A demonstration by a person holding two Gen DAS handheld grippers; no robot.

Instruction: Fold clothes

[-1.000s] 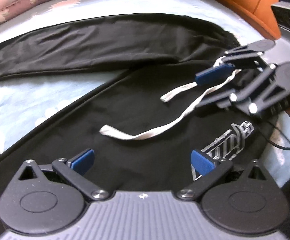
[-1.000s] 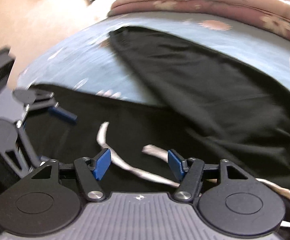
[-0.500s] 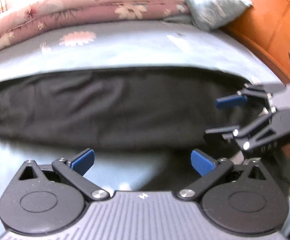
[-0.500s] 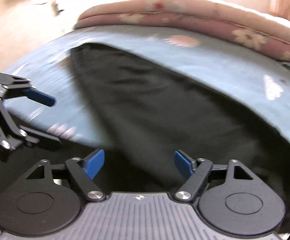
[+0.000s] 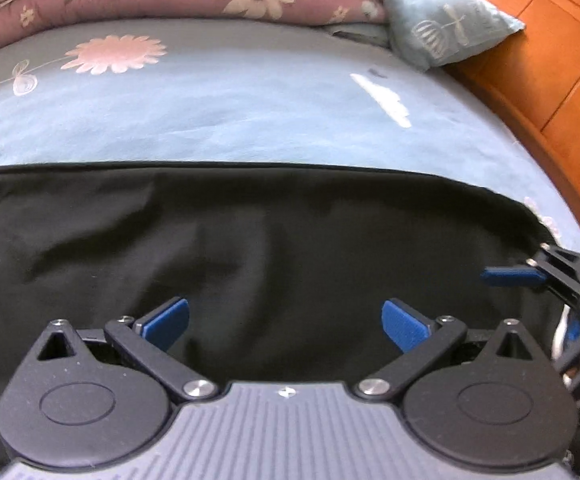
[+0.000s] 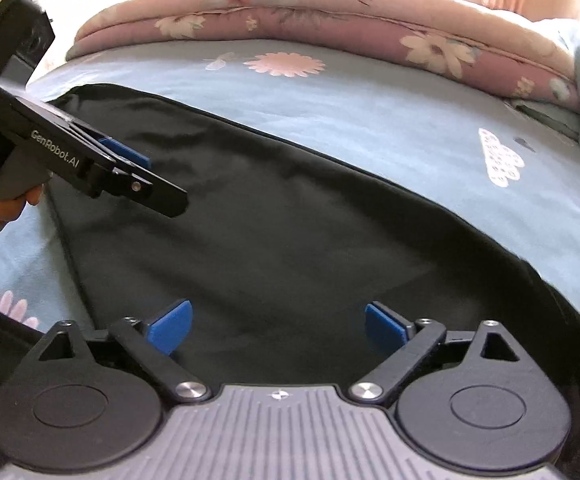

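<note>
Black garment (image 5: 249, 248) flat across bed (image 5: 209, 120). Left hand-held gripper (image 5: 285, 322) wide, empty. Right hand-held gripper (image 6: 277, 326) jaws just opening, wide, nothing between.

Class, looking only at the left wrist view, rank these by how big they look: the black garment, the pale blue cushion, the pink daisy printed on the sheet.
1. black garment, by far the largest.
2. pale blue cushion.
3. pink daisy, only slightly smaller looking than the cushion.
The garment lies nearest the camera, which exaggerates its lead.
</note>
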